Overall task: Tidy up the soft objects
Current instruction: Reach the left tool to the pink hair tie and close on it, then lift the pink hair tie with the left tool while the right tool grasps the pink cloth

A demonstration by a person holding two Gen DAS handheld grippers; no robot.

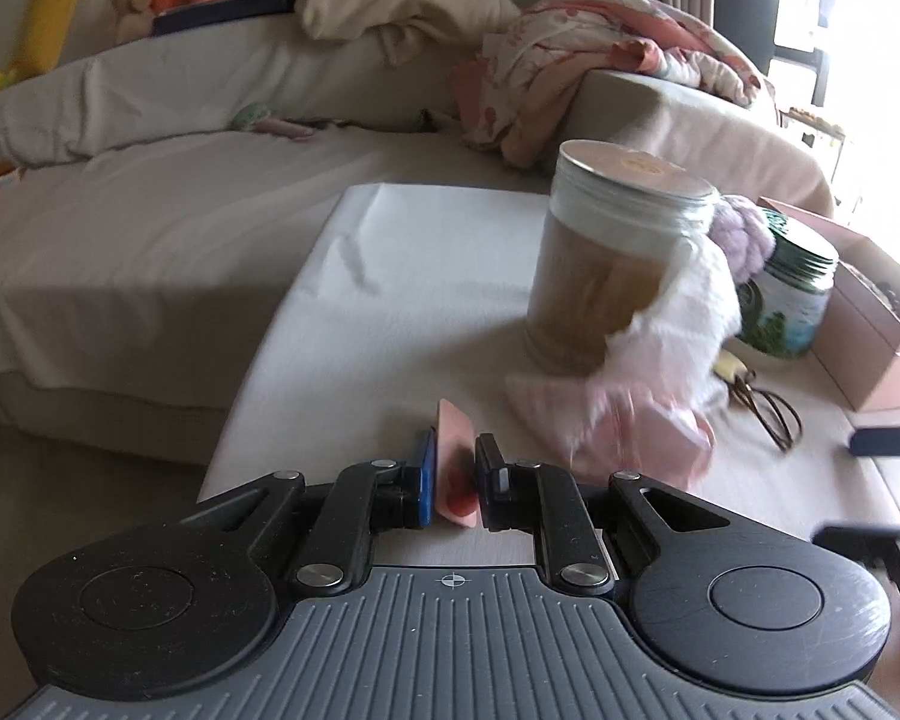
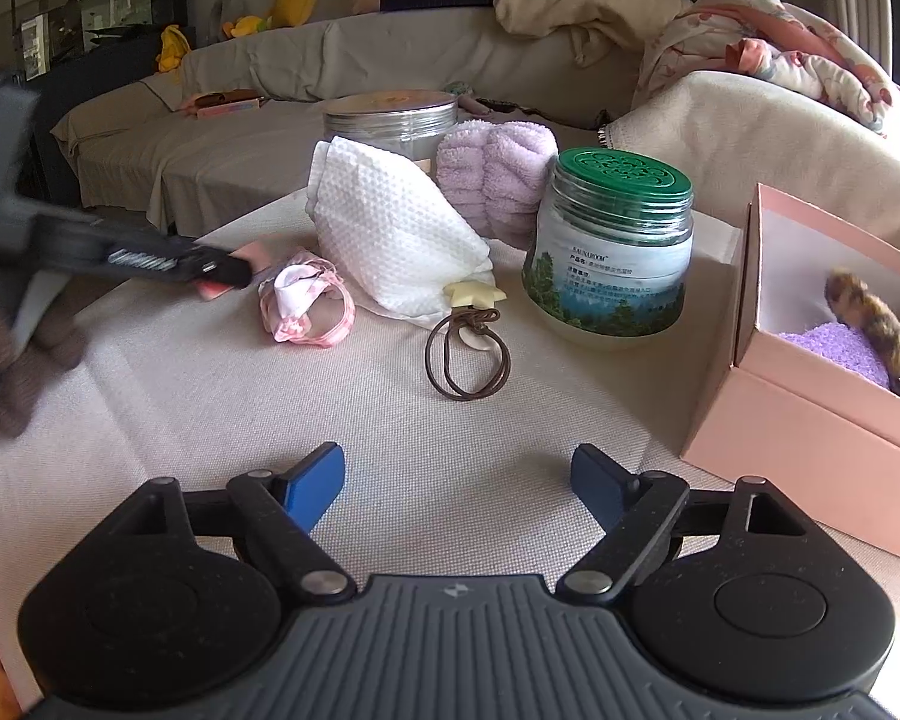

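Note:
My left gripper (image 1: 455,477) is shut on a small flat pink pad (image 1: 455,450) with a red mark, held just above the table; it also shows in the right wrist view (image 2: 225,273) at the left. My right gripper (image 2: 457,480) is open and empty over the table's near part. On the table lie a pink-and-white scrunchie (image 2: 306,306), a white textured cloth (image 2: 390,228), a lilac plush headband (image 2: 495,171), and a brown hair tie (image 2: 468,360) with a yellow star. A pink box (image 2: 810,414) at the right holds a purple fluffy item (image 2: 834,348) and a brown spotted scrunchie (image 2: 876,324).
A green-lidded jar (image 2: 612,252) stands mid-table. A silver-lidded jar (image 1: 606,258) stands behind the cloth. A sofa (image 1: 150,192) with blankets and plush toys lies beyond the table's far edge. The right gripper's parts (image 1: 888,441) show at the right edge.

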